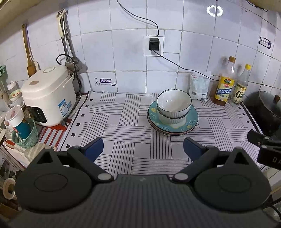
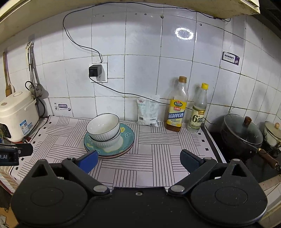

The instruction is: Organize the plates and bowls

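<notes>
Both tongs wide open, nothing held. Two nested bowls [image 1: 173, 105] sit on stacked plates [image 1: 190, 125] mid-table. For the left tongs [image 1: 143, 148] they're ahead, upper right; for the right tongs [image 2: 139, 160], upper left, looking nearer.

White tiled wall [image 2: 140, 73] with dark grout; a ring light's glare [image 2: 184, 33] reflects high on it. Wall socket [image 2: 98, 72] carries a black plug, cable running right. Tabletop [image 1: 133, 133] covered by a striped cloth. Overhead cabinet edge [image 2: 228, 8] above.
</notes>
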A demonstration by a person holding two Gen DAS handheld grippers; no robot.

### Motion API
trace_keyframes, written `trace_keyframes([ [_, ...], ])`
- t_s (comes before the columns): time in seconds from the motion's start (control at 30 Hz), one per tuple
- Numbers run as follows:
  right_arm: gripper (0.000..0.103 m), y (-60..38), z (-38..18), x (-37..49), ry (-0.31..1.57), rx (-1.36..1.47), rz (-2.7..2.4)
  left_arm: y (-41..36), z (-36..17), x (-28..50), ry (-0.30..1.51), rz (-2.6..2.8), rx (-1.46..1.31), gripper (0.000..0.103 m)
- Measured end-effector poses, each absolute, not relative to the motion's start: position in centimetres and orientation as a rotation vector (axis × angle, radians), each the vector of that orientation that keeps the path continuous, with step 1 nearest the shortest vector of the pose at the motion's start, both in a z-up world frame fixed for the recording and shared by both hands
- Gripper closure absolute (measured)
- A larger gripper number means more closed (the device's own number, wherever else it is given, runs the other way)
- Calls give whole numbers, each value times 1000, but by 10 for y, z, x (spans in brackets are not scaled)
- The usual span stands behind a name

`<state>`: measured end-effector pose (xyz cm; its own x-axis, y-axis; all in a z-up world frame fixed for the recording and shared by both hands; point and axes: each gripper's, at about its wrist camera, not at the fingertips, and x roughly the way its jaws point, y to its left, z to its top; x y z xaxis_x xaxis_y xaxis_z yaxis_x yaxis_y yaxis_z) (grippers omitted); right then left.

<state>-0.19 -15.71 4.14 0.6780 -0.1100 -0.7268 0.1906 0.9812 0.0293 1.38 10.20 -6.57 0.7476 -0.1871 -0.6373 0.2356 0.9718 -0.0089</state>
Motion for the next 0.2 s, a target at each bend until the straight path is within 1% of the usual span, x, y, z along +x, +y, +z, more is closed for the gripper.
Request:
trace_keyframes([
  [0.2, 2, -157, 42, 0, 816, 101, -167, 102, -64, 15, 698, -224, 71, 4],
])
